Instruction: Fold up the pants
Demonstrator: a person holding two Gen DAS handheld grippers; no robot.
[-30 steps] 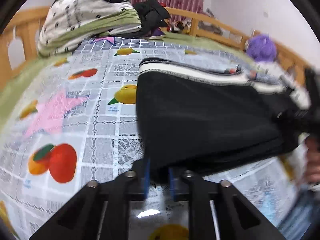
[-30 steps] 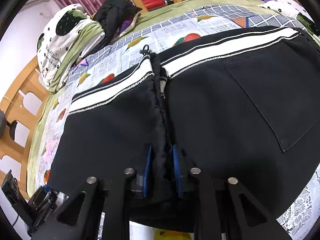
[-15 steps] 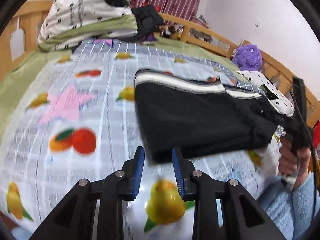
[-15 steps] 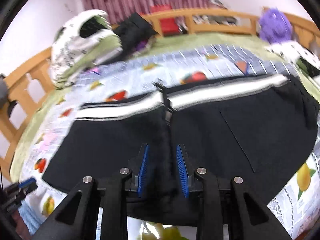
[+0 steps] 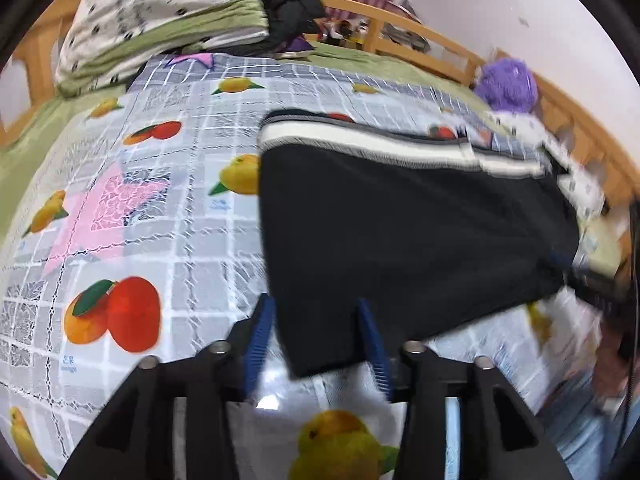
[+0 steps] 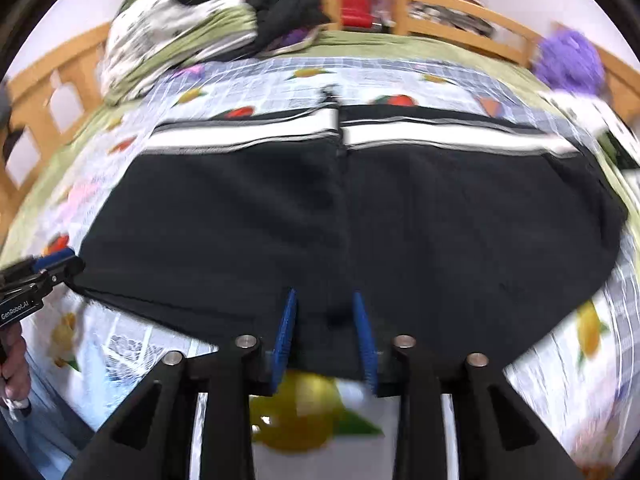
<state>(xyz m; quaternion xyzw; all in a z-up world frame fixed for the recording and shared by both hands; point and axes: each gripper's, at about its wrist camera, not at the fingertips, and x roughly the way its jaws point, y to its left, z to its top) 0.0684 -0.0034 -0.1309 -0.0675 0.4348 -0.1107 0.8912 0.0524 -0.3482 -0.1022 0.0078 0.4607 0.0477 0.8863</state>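
Left tongs (image 6: 60, 266) only in right view

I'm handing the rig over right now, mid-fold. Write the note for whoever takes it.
Left gripper: jaws opening, near left corner of the pants lies between the pads, no grip visible.
Right gripper: jaws opening over the near edge at the centre seam, cloth between the pads, not pinched.
Pants: flat on the bedspread, black, white striped waistband at the far edge, near edge towards you.
Done: pants laid down in a short, wide shape; both grips being let go.
Left: likely another fold, side over side; smooth it and check the edges line up.
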